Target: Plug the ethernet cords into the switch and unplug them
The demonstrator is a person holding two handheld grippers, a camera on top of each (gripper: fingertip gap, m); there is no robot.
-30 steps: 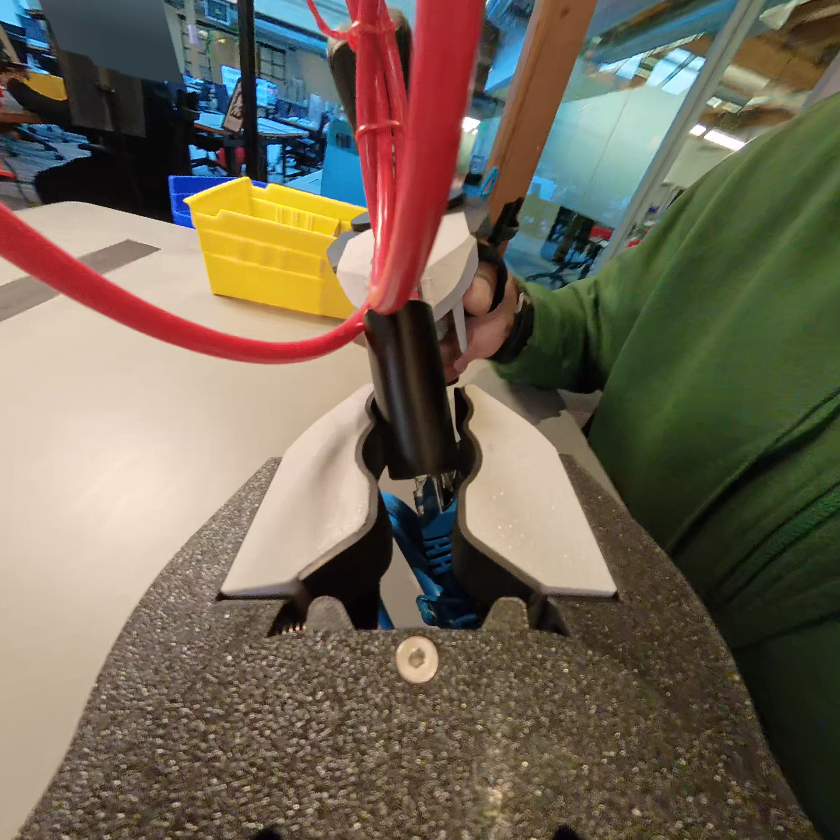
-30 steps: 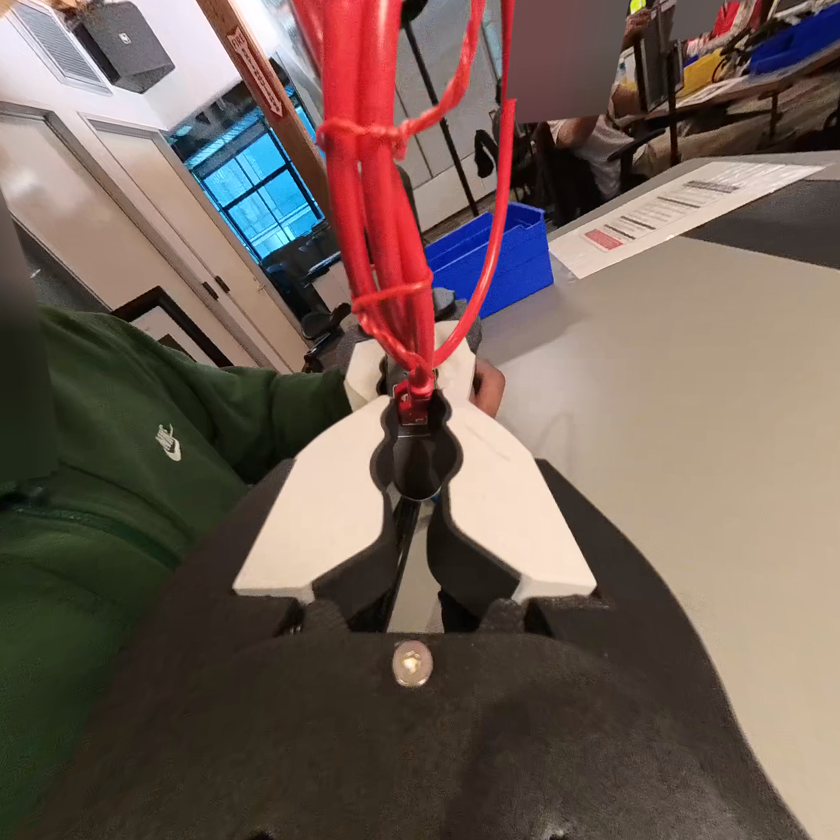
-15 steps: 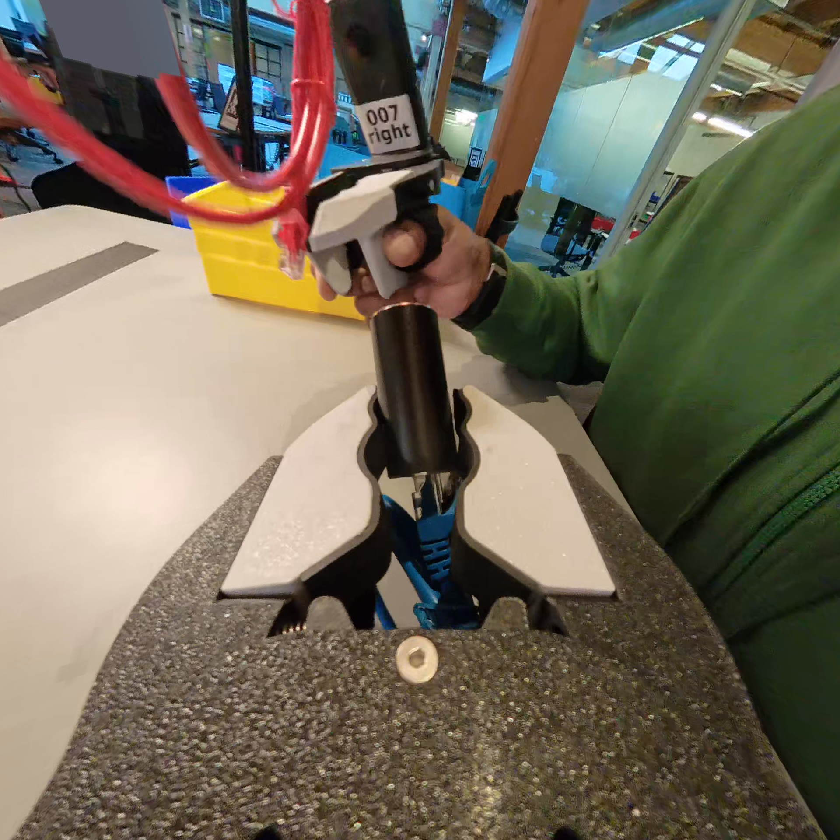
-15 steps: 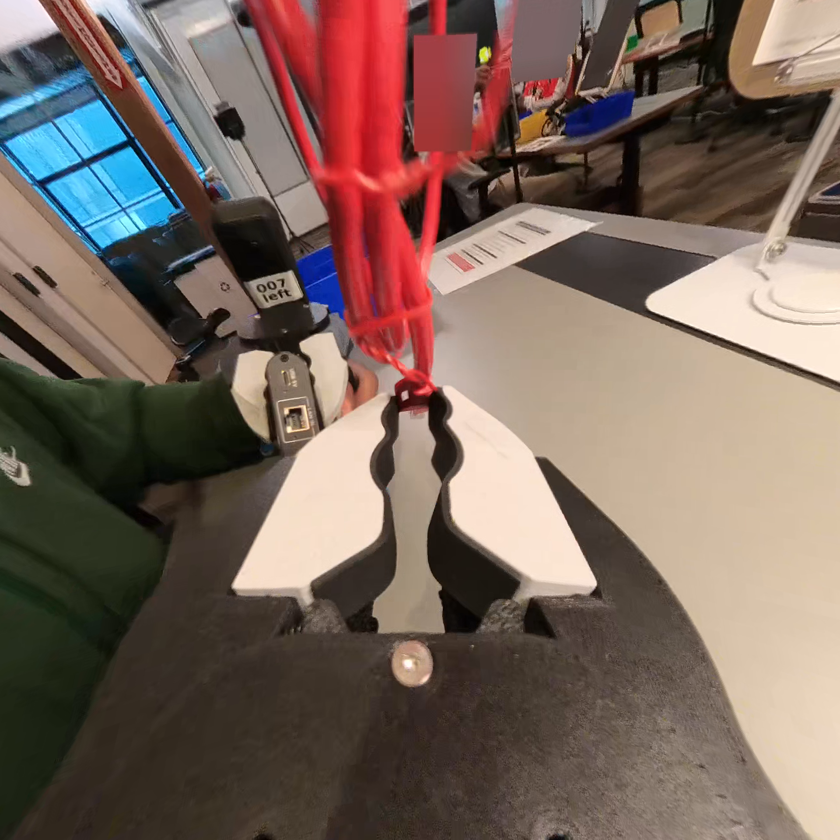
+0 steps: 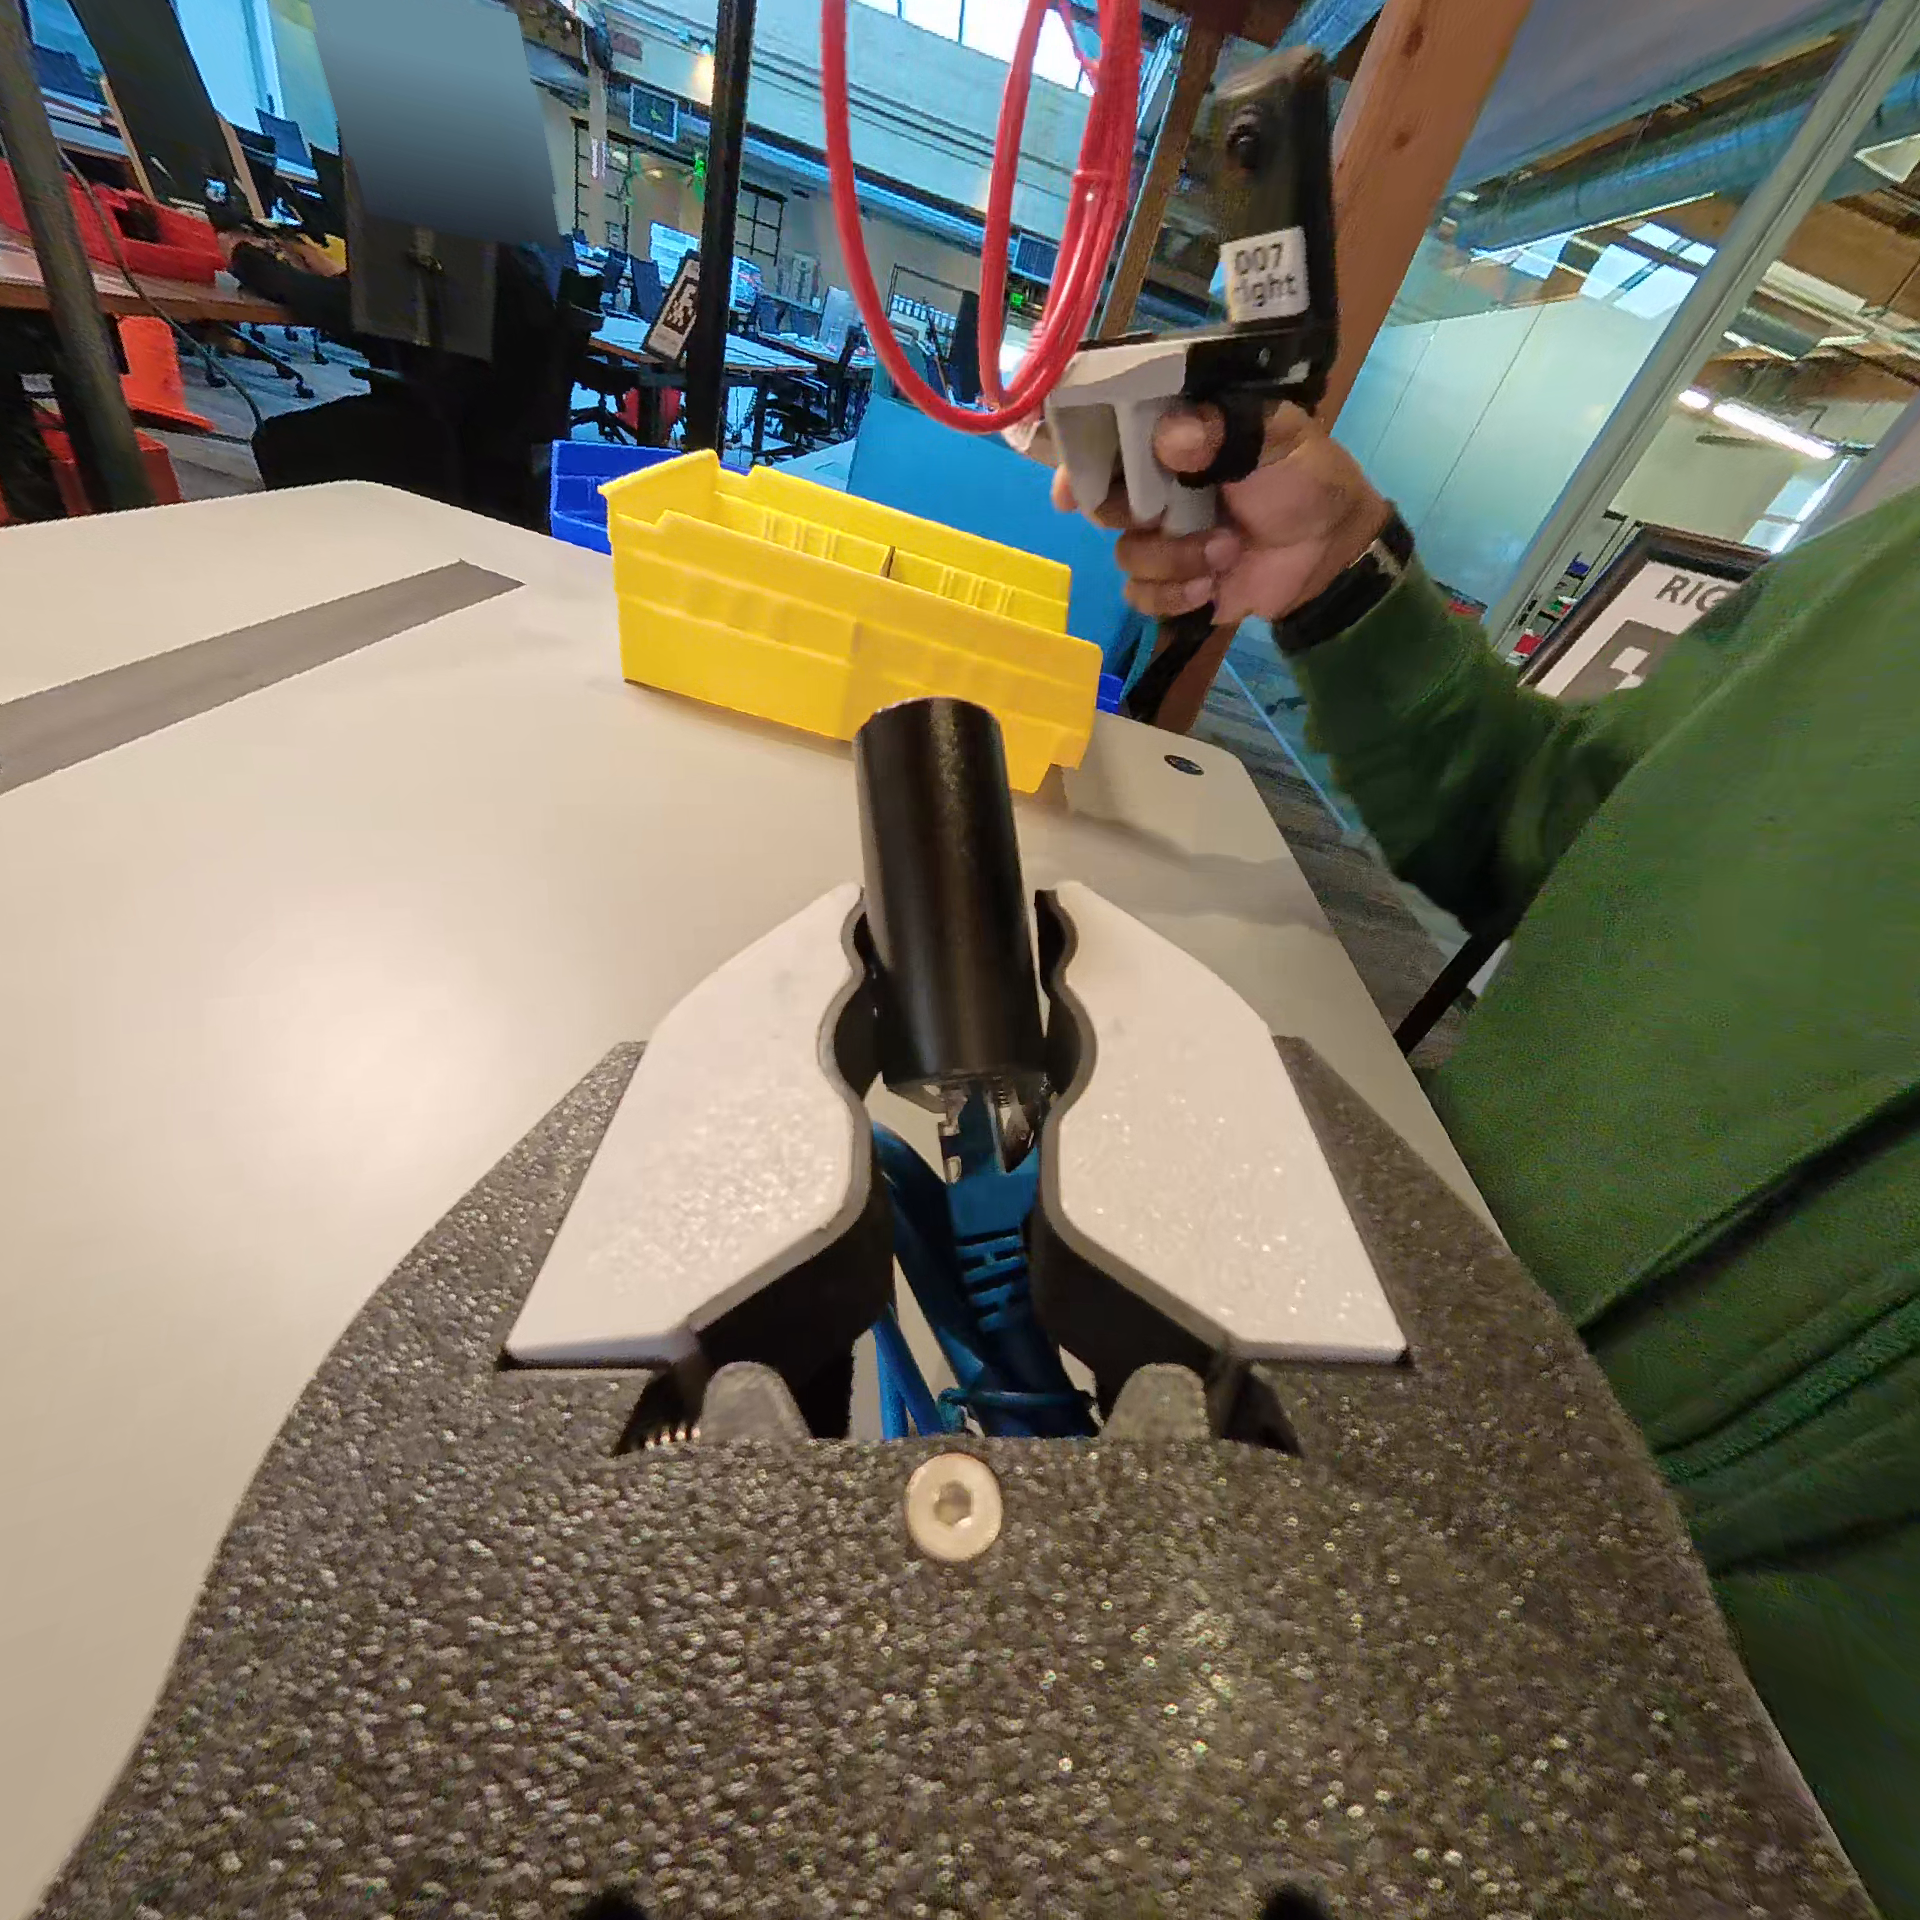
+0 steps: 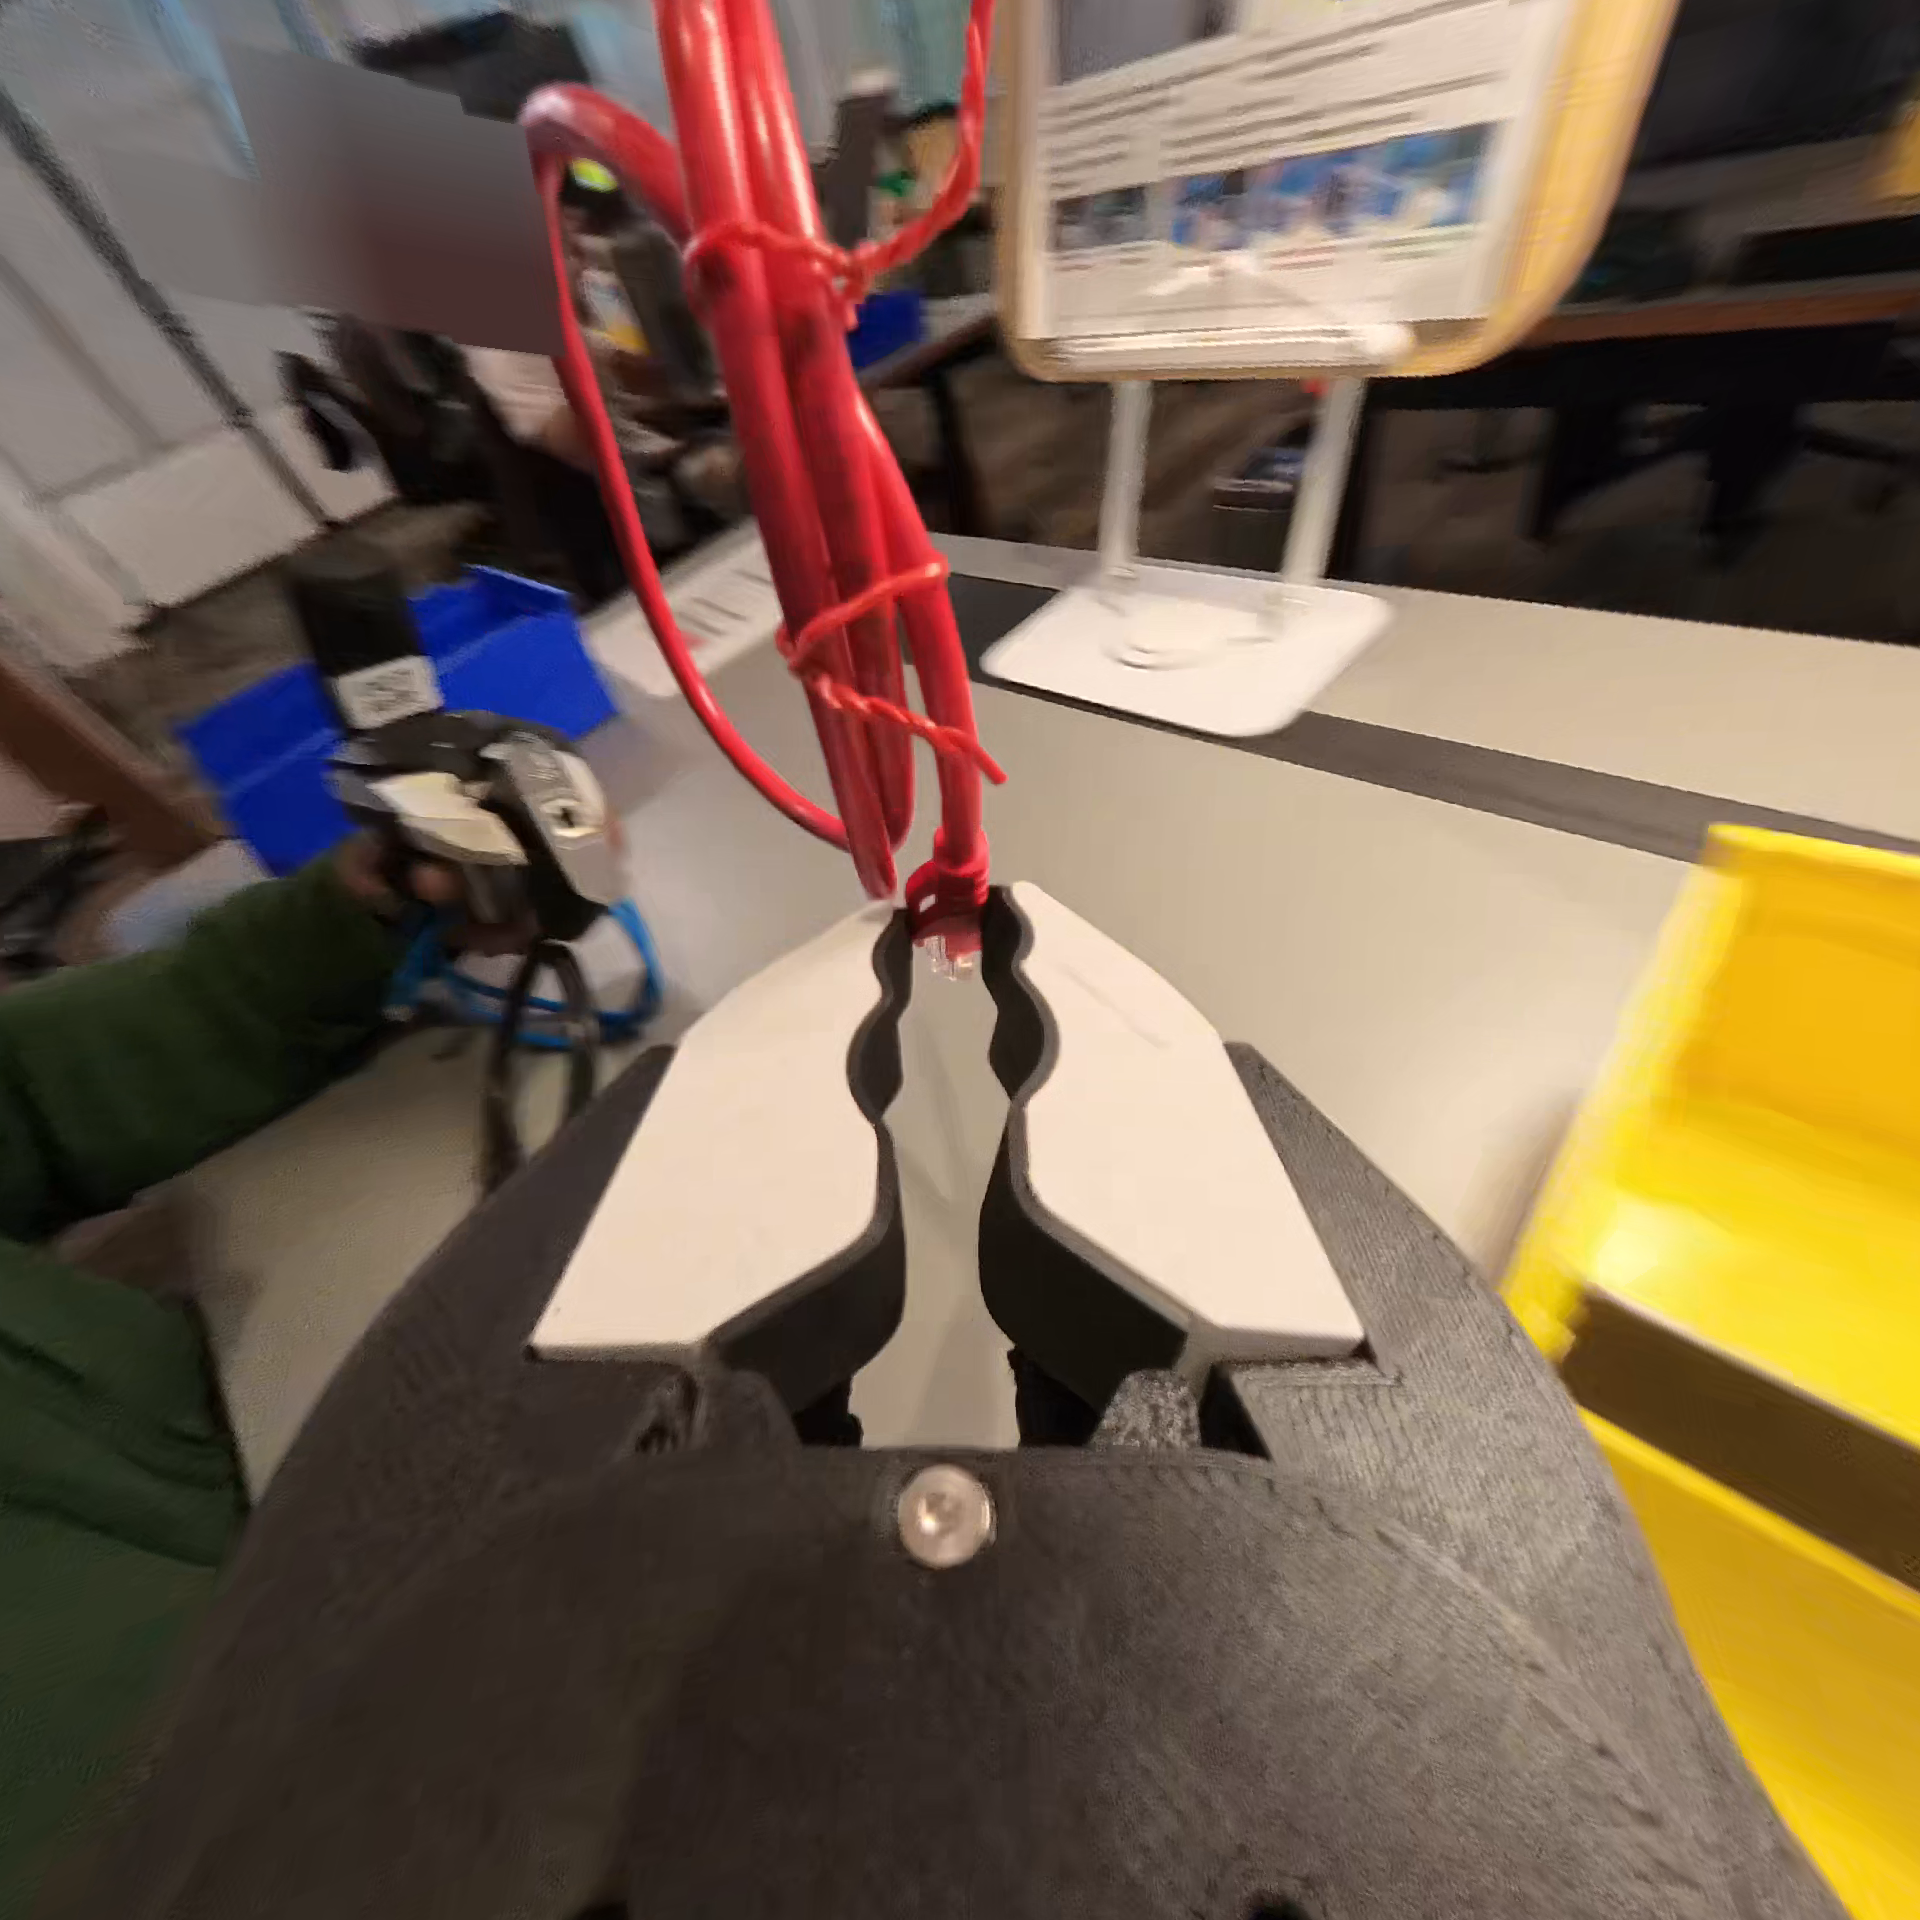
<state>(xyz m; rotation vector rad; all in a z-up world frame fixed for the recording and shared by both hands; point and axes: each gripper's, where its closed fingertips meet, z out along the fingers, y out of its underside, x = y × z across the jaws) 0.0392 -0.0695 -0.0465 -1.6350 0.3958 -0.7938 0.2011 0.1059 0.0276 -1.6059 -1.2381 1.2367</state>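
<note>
My left gripper (image 5: 951, 914) is shut on a black cylindrical switch (image 5: 935, 821), held above the grey table (image 5: 312, 935). A blue ethernet cord (image 5: 987, 1257) is plugged into the switch's near end and runs back between the fingers. The far end of the switch is empty. My right gripper (image 6: 951, 904) is shut on the plug of a bundled red ethernet cord (image 6: 821, 520), which hangs above it. In the left wrist view the right gripper (image 5: 1101, 416) is up and to the right, apart from the switch. The left gripper (image 6: 520, 821) shows blurred at left, with the blue cord (image 6: 623, 997) looping below.
A yellow bin (image 5: 852, 613) stands on the table behind the switch and sits close on the right in the right wrist view (image 6: 1745, 1195). A blue bin (image 6: 488, 665) is beyond the table. A sign on a white stand (image 6: 1195, 644) stands at the far side. A green sleeve (image 5: 1662, 935) is at right. The gap from one gripper's tips to the other's is roughly 25 cm.
The red plug has come out of the switch's far end. My right gripper has carried it up and away to the right. The left gripper still holds the switch with the blue cord.
</note>
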